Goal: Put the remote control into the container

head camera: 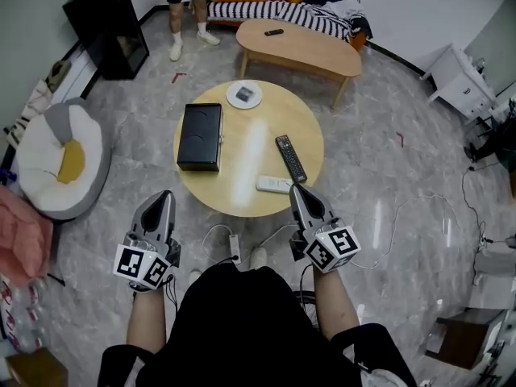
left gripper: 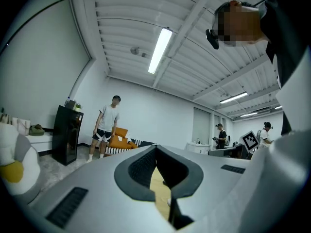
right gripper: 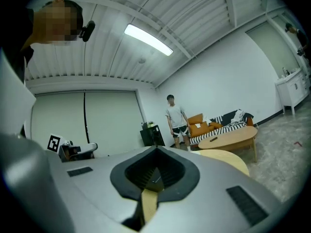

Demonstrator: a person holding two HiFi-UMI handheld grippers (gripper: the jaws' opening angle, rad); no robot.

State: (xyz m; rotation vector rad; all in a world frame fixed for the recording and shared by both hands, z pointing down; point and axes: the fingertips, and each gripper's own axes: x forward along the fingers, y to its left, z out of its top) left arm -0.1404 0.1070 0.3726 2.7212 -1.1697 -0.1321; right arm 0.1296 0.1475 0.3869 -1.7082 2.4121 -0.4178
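A black remote control (head camera: pixel 291 158) lies on the right part of the round wooden table (head camera: pixel 242 147). A shorter white remote (head camera: pixel 272 185) lies near the table's front edge. The container, a black rectangular box (head camera: pixel 200 135), sits on the table's left side. My right gripper (head camera: pixel 295 188) is shut and empty, its tip at the table's front edge just right of the white remote. My left gripper (head camera: pixel 166 194) is shut and empty, over the floor left of the table's front. In the gripper views both pairs of jaws meet at their tips, left (left gripper: pixel 156 147) and right (right gripper: pixel 156 148).
A white dish (head camera: pixel 244 95) sits at the table's far edge. Beyond stand an oval coffee table (head camera: pixel 306 48), a striped sofa (head camera: pixel 290 10) and a person (head camera: pixel 192 6). A black cabinet (head camera: pixel 109 27) and a beanbag (head camera: pixel 60 160) are at left. A power strip (head camera: pixel 235 248) lies by my feet.
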